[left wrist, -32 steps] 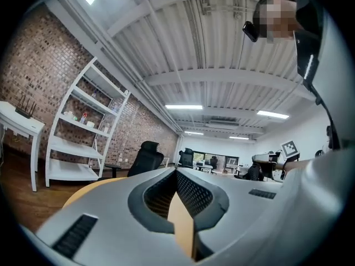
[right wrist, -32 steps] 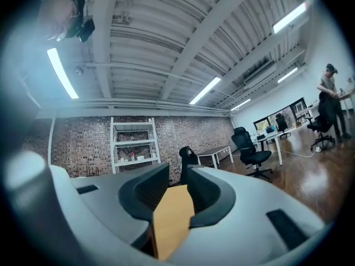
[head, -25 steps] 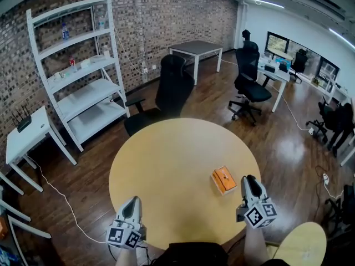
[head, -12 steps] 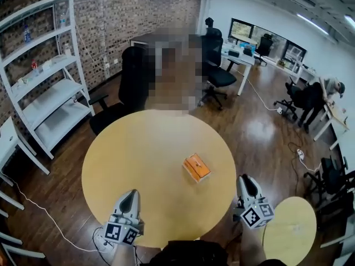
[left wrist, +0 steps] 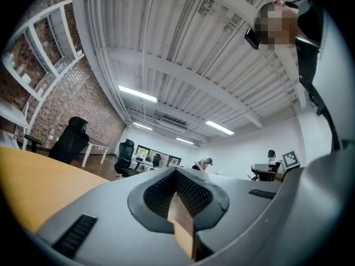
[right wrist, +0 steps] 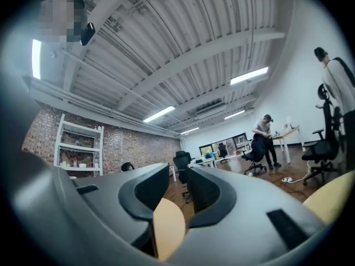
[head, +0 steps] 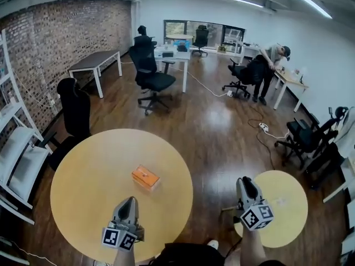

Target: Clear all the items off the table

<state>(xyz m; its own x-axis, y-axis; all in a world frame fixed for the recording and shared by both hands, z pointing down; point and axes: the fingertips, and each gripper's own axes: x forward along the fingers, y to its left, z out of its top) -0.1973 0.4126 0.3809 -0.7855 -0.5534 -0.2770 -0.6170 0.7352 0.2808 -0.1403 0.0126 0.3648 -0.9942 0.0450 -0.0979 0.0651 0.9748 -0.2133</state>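
Note:
An orange box [head: 146,177] lies on the big round yellow table [head: 89,176], right of its middle. My left gripper [head: 128,201] hovers over the table's near edge, just short of the box, jaws closed together with nothing in them. In the left gripper view the left gripper [left wrist: 176,173] shows its pads meeting, with the tabletop [left wrist: 33,182] at lower left. My right gripper [head: 246,183] hangs over the floor between the two tables. In the right gripper view the right gripper [right wrist: 178,176] shows a narrow gap between its jaws, with nothing in it.
A small round yellow table [head: 283,204] stands at the right, next to my right gripper. A black chair [head: 75,112] stands behind the big table and white shelves [head: 16,154] at the left. Desks, office chairs and a person [head: 272,57] are farther back.
The head view has swung to the right: table and box now sit farther left, and the small table has come into view. Both grippers keep their jaws as before.

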